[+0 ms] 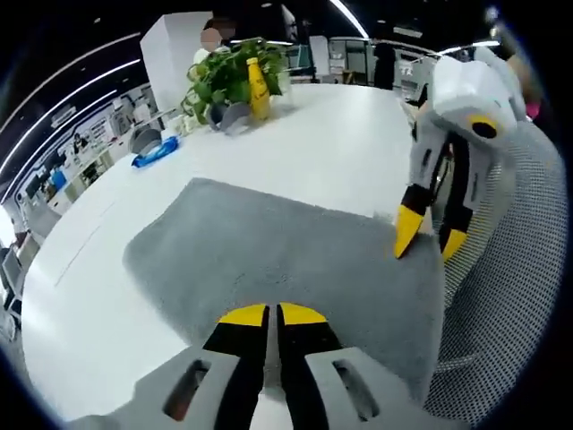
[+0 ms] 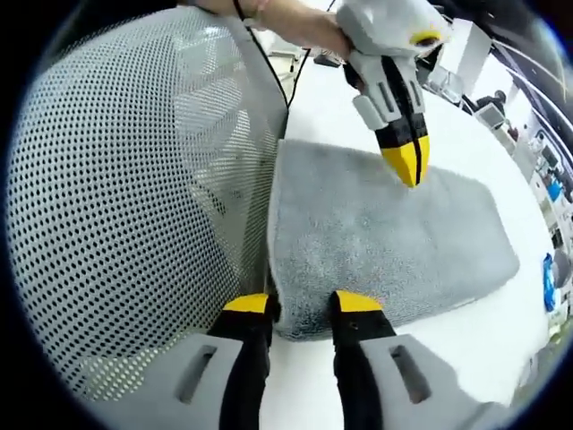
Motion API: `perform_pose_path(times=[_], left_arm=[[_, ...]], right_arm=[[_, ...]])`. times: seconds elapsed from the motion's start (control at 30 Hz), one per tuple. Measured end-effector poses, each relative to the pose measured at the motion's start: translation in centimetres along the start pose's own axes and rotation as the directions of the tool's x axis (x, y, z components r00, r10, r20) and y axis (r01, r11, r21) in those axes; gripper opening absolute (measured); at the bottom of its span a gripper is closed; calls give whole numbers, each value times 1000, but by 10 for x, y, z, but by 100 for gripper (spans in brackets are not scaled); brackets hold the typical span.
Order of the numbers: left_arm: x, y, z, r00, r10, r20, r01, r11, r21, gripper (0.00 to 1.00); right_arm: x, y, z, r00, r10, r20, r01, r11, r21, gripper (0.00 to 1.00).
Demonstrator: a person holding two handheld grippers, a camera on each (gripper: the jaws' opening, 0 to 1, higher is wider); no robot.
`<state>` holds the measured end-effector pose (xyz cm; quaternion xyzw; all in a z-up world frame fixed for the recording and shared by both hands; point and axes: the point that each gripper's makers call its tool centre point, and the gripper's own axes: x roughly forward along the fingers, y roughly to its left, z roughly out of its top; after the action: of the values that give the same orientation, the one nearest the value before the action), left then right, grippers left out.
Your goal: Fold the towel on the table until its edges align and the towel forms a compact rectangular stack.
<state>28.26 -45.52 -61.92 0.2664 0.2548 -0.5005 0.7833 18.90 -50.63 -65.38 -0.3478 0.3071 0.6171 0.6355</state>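
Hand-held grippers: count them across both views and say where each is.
2. The left hand-held gripper is over the towel's near edge; the right hand-held gripper is at its edge beside the mesh chair.

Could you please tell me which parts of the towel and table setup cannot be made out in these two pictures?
- Left gripper view: the towel's near edge is hidden behind the left gripper, so a grasp cannot be confirmed.
- Left gripper view: the blue packet is too small to identify.
- Right gripper view: the mesh chair back hides what lies behind it.
- Right gripper view: the right gripper is open at the towel's corner; contact is unclear.
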Motion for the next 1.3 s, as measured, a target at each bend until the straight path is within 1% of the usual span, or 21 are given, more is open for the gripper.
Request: perform_pose_path(times=[0.03,0.07,0.27,0.43,0.57,0.6,0.67,0.73,0.8,0.83,0.87,0.9,0.93,0.97,1.0,1.07,1.13,1.17,1.2,1.23,1.3], left_arm=[[2,-10,5,999,-31,11,30,999,27,4],[4,-15,7,999,-45,9,44,998,40,4],[7,-45,15,986,-162,25,159,983,88,4],[3,-55,23,972,-224,68,221,974,58,5],[-2,-68,33,948,-296,117,297,955,8,12],[-5,-75,38,933,-332,142,336,942,-7,15],[-9,-84,43,914,-372,163,382,924,-30,17],[-11,-89,46,904,-390,174,400,916,-23,20],[-12,-96,49,897,-405,178,413,911,-7,25],[-13,-101,51,889,-421,179,428,904,4,26],[-13,-103,52,883,-432,184,439,898,1,28],[-11,-104,52,888,-424,178,429,903,11,29],[-8,-98,47,911,-387,143,382,922,61,30],[-4,-96,38,927,-364,87,351,927,129,31],[-2,-92,31,942,-333,49,322,933,161,32],[2,-87,20,959,-281,-18,278,931,236,30],[5,-84,13,966,-253,-55,258,923,286,29],[8,-83,12,970,-236,-65,244,919,311,29],[10,-83,11,972,-221,-76,234,907,351,29],[12,-82,10,975,-205,-83,221,902,370,28],[16,-80,9,980,-179,-93,201,895,397,25]], right_arm=[[0,2,1,1000,25,9,-25,999,36,12],[0,1,2,1000,18,12,-19,998,63,11],[-3,-1,4,1000,20,9,-21,996,85,7],[-13,-4,11,998,13,58,-23,986,165,5],[-18,-7,15,997,15,75,-29,980,195,5],[-19,-9,16,997,15,77,-31,977,209,5],[-20,-10,18,996,21,85,-41,970,240,5],[-20,-13,19,996,26,87,-48,962,267,5],[-22,-16,22,995,30,99,-61,945,321,5],[-22,-18,23,994,35,107,-72,930,361,5],[-22,-18,24,993,41,110,-80,924,374,5],[-23,-19,24,992,55,111,-96,908,409,5],[-23,-21,24,992,57,113,-101,894,436,5],[-24,-23,25,990,66,121,-115,880,461,5],[-25,-23,26,989,77,127,-130,863,489,5],[-26,-24,28,984,106,143,-168,816,553,5],[-28,-25,31,980,123,159,-195,772,605,4],[-29,-28,32,978,118,172,-201,759,619,4],[-29,-27,33,975,129,178,-214,745,632,4],[-30,-28,33,973,137,184,-226,723,653,4],[-30,-27,33,968,156,199,-250,698,671,4]])
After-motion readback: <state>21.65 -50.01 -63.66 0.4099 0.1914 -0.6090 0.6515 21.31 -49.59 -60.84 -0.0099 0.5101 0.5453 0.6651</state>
